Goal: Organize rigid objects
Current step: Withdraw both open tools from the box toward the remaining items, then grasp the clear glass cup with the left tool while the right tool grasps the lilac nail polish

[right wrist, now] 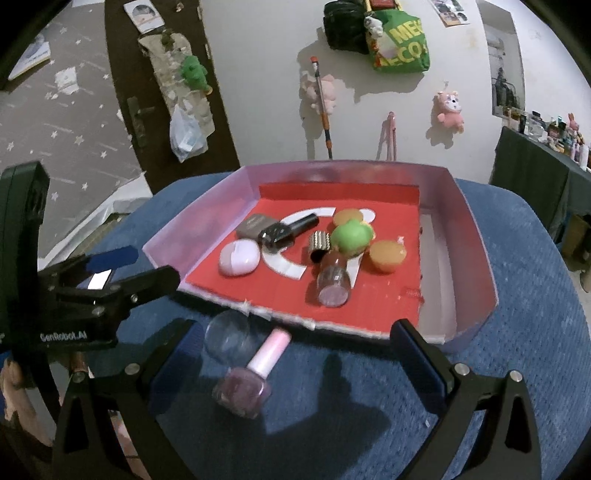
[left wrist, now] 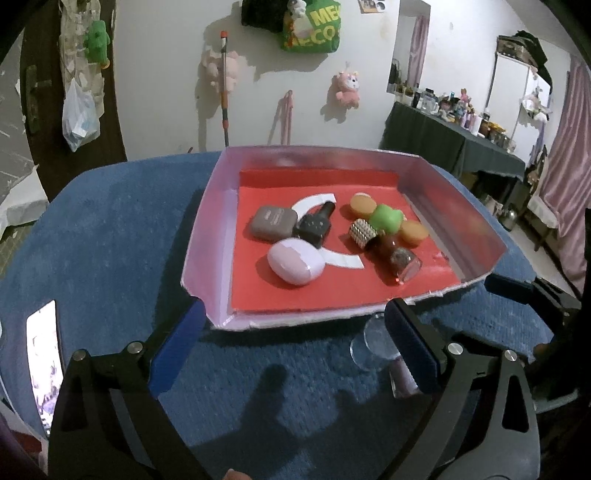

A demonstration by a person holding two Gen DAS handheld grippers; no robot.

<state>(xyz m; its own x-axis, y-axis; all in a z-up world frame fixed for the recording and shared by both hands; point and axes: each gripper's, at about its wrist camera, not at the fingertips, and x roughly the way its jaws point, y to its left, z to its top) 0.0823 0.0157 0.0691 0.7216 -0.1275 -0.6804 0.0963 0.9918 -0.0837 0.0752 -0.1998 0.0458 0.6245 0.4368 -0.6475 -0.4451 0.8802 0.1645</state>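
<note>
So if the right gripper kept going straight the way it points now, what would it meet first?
Probably the pink-capped nail polish bottle lying on the blue cloth between the open right gripper fingers, before the tray's near edge; depth is unclear.

The table cover [left wrist: 110, 236] is deep blue with a nubby weave. On it sits a tray [left wrist: 207, 229] with pale lilac walls and a red floor bearing a white curved mark [left wrist: 341, 258]. Inside: a taupe case [left wrist: 273, 222], a lilac egg-shaped case [left wrist: 293, 266], a black bottle [left wrist: 317, 221], 2 orange round pieces [left wrist: 363, 205] [left wrist: 414, 232], a bright green toy [left wrist: 386, 218], a silver studded cap [left wrist: 362, 232] and a clear bottle of brown glitter [left wrist: 397, 258]. On the near cloth lies a clear ball [right wrist: 231, 334] beside a bottle [right wrist: 245, 391] of mauve polish with a pale pink cap. Both grippers [left wrist: 295, 350] [right wrist: 295, 365] are black with blue pads. On the far white wall hang pink plush toys [left wrist: 347, 88] and a green bag [left wrist: 314, 29].
</note>
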